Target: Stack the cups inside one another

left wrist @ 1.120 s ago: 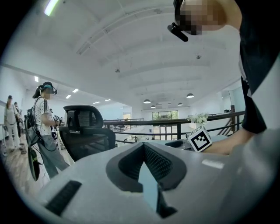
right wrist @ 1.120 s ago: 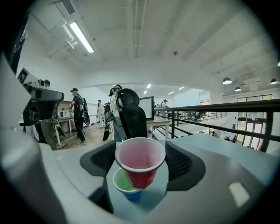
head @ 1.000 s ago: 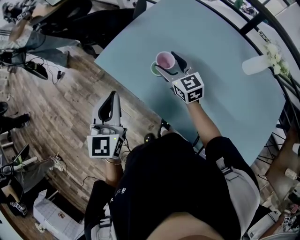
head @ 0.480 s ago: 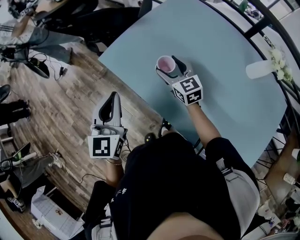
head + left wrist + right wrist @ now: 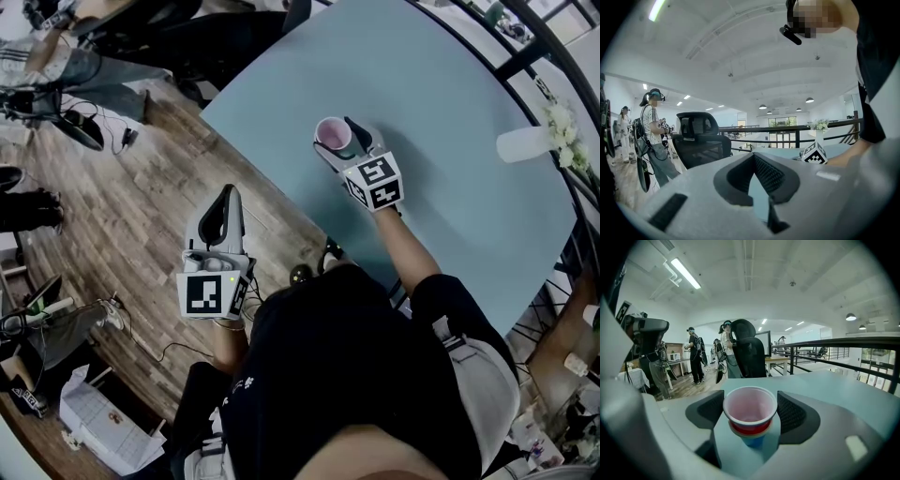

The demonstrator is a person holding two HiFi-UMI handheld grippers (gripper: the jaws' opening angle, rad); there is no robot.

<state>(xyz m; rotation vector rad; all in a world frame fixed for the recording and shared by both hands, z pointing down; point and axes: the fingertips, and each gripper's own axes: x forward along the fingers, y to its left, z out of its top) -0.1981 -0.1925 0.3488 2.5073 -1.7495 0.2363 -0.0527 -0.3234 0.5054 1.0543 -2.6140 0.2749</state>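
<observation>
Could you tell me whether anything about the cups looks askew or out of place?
Nothing stands out. The cup stack sits upright and evenly nested on the table, between the right gripper's jaws, with no spill or dent visible. The left gripper is shut and empty, off the table.

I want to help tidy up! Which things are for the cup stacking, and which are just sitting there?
For the job:
nested cups
right gripper, closed on them

Just lying about:
white vase
black chair
left gripper, idle
</observation>
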